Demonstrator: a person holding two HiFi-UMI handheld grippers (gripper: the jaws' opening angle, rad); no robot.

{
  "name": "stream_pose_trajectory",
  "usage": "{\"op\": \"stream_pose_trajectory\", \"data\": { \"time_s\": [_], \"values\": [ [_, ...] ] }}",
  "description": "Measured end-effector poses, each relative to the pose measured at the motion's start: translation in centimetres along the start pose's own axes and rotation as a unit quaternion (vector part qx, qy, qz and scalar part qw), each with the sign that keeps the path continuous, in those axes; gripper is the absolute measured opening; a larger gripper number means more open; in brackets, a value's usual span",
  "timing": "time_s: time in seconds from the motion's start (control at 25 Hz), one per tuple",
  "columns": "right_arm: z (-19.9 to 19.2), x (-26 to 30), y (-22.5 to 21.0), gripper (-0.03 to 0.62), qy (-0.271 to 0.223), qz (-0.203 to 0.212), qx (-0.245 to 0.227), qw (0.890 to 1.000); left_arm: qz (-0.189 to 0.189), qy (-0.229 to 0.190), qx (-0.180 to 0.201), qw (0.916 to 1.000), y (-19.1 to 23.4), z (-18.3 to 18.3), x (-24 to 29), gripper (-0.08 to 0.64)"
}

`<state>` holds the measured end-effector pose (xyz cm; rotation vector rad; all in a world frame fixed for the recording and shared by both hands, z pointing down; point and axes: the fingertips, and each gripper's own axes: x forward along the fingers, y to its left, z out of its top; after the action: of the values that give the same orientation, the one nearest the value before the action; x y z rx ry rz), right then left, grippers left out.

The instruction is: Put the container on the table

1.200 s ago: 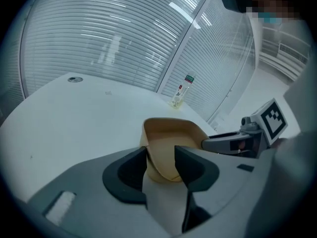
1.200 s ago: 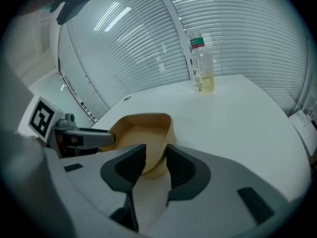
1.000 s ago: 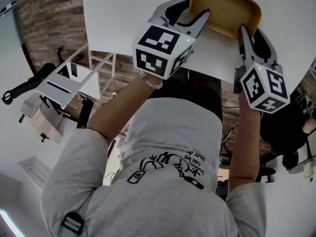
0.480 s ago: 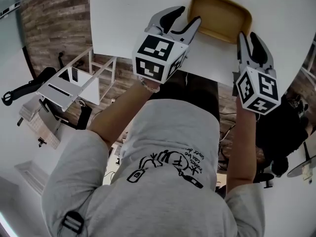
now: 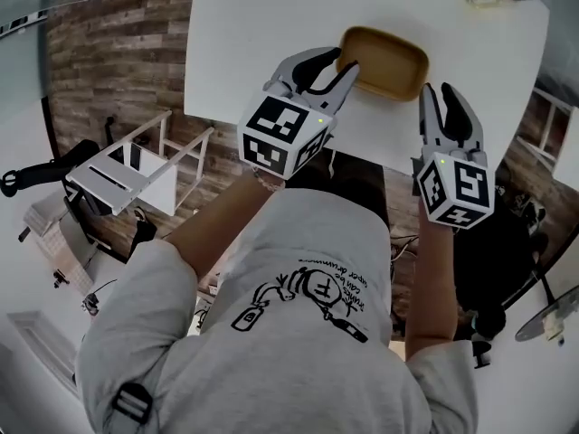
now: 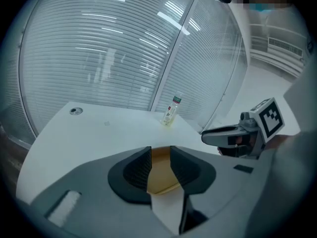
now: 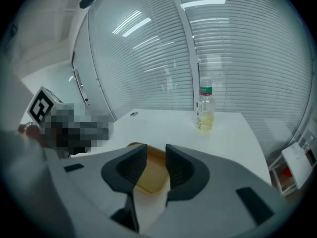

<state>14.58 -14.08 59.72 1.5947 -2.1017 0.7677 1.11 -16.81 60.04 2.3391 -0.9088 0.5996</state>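
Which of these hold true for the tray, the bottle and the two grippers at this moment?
1. The tray lies on the white table. True.
2. The bottle stands inside the tray. False: it stands on the table, apart from the tray, near the far corner.
3. The right gripper is clamped on the tray's rim. False: its jaws stand apart and clear of the tray.
4. The tray is empty. True.
5. The left gripper holds the tray. False: its jaws are closing, but the pads press on nothing; the tray only shows through the gap, lying on the table.
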Motion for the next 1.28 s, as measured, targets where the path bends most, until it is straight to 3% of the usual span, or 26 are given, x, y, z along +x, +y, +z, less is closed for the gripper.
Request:
{"op": "stream_pose_trajectory", "data": {
  "time_s": [0.56, 1.28],
  "values": [
    [8.3, -7.1, 2.3, 0.089, -0.066, 0.029, -0.036, 0.997, -0.043, -0.065, 0.014, 0.9968, -5.3, 7.7, -6.2, 0.087],
    [17.2, -16.3, 7.2, 0.075, -0.153, 0.054, -0.071, 0.984, -0.082, -0.140, 0.040, 0.9859, -10.9, 15.2, -14.2, 0.078]
  ]
}}
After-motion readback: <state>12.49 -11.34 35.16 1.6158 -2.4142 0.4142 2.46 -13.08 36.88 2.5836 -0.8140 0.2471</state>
